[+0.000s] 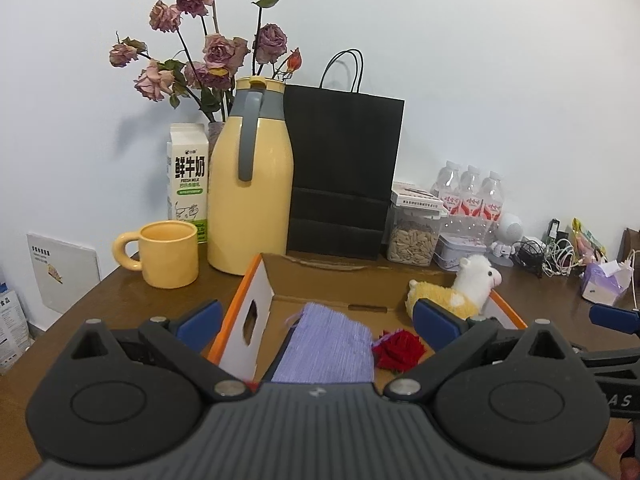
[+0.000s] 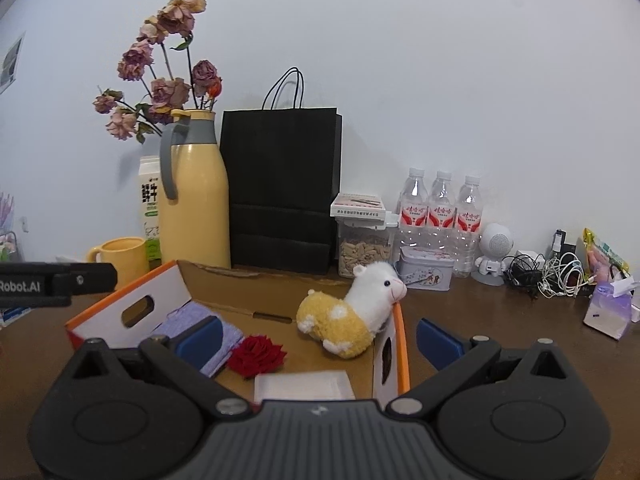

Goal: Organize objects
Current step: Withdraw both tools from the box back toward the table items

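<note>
Both grippers, left (image 1: 316, 316) & right (image 2: 320, 334), jaws apart, empty. Risk: alpaca (image 2: 352, 312) at center frame leans on box (image 2: 402, 344) rim, nudge could tip it out.

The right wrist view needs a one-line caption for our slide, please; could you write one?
Open right gripper above a cardboard box holding a plush alpaca, red fabric rose and purple cloth.

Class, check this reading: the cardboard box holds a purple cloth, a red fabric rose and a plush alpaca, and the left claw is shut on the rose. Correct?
One error. The left claw is open and holds nothing, as the left wrist view shows. The purple cloth, red fabric rose and plush alpaca do lie in the cardboard box.
</note>
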{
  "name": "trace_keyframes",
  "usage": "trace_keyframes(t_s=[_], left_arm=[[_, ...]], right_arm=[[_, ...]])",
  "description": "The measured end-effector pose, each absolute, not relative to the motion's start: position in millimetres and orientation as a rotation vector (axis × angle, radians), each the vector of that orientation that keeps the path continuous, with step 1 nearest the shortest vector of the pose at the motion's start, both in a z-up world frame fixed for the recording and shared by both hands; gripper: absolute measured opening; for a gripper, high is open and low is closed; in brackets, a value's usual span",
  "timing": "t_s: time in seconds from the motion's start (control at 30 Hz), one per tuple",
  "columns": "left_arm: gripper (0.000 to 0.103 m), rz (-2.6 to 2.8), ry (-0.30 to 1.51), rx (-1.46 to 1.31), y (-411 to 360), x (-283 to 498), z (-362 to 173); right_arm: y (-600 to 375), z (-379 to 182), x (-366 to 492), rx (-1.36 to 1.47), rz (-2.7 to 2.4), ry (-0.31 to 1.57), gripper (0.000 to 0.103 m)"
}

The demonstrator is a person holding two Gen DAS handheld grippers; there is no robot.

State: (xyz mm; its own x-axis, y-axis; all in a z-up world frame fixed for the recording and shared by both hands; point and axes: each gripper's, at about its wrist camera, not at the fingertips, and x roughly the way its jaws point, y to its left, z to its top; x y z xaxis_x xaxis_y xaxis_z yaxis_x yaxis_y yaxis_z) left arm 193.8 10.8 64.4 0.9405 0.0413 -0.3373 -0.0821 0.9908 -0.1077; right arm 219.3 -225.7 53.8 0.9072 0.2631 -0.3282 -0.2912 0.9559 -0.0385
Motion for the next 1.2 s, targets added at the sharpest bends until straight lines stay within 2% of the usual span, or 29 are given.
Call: trace_keyframes(t_s=[0.5, 0.8, 1.2], left_arm=[[0.103, 0.038, 0.430, -0.073, 30, 120, 44], [0.103, 0.028, 0.547, -0.135, 42, 81, 4], [0.103, 0.030, 0.569, -0.155, 49, 76, -5]], right_arm=[[-255, 23, 151, -0.114, 0.344, 0.455, 0.103], [-262, -11, 113, -0.091, 0.388, 0.569, 0.103], [-243, -27, 127, -0.107, 0.409, 0.681, 0.103]])
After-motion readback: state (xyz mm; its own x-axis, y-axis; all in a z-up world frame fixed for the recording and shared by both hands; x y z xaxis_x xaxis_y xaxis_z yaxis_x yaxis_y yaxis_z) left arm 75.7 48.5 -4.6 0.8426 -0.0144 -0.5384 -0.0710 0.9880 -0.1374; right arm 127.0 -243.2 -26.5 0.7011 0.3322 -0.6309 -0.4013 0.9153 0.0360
